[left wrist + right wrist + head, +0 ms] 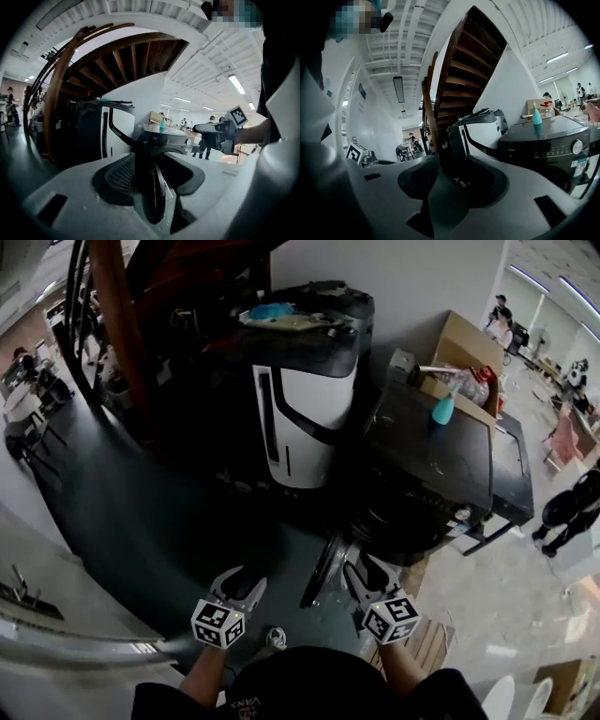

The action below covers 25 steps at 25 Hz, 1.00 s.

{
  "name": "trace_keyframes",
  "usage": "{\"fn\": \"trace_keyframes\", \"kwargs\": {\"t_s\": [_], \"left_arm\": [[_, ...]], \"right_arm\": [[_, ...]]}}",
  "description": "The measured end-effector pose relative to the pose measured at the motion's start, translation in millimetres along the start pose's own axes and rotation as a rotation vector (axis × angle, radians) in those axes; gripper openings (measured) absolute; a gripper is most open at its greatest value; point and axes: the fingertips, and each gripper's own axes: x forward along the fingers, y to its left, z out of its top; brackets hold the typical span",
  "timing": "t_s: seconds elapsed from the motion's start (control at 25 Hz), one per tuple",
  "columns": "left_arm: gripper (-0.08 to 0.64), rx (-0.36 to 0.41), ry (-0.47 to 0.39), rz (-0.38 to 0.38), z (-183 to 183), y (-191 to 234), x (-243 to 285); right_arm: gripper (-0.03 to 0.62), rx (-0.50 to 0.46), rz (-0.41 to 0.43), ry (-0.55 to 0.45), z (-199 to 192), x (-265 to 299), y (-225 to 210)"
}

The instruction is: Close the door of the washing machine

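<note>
Door [321, 570]: swung open, seen edge-on in the head view, standing out from the front of the washer [431, 460]
Washer: dark front-loader at the right, bottle [443, 409] on its top
Left gripper [246, 579]: jaws partly apart, nothing held
Left fingers [119, 176]: the door's thin edge shows through the gap between them in the left gripper view, beyond the tips; the head view puts this gripper to the left of the door, near it but apart
Right gripper [364, 570]: jaws spread wide, gripping nothing
Right fingers [417, 180]: tips just beside the door, on its right, in the head view; in the right gripper view the door's dark edge rises in the gap between them; whether either pad touches it cannot be told
</note>
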Motion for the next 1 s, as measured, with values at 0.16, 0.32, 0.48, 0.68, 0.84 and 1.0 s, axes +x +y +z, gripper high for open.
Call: {"fn": "trace_keyframes", "kwargs": {"t_s": [0.16, 0.32, 0.48, 0.68, 0.84, 1.0], "left_arm": [[0.198, 0.029, 0.054, -0.151, -11, 10, 36], [0.221, 0.052, 0.143, -0.323, -30, 9, 62], [0.241, 0.077, 0.237, -0.455, -55, 6, 89], [0.249, 0.098, 0.326, -0.563, -89, -10, 130], [0.252, 0.128, 0.387, -0.626, -113, -31, 163], [0.255, 0.136, 0.430, -0.651, -130, -49, 195]], "right_arm": [[0.166, 0.037, -0.124, -0.011, -12, 2, -12], [0.166, 0.097, -0.261, -0.019, -25, -13, -10], [0.164, 0.143, -0.369, -0.021, -41, -30, -11], [0.164, 0.188, -0.462, -0.024, -66, -48, -34], [0.164, 0.223, -0.495, -0.015, -87, -59, -57], [0.163, 0.237, -0.499, -0.008, -97, -67, -83]]}}
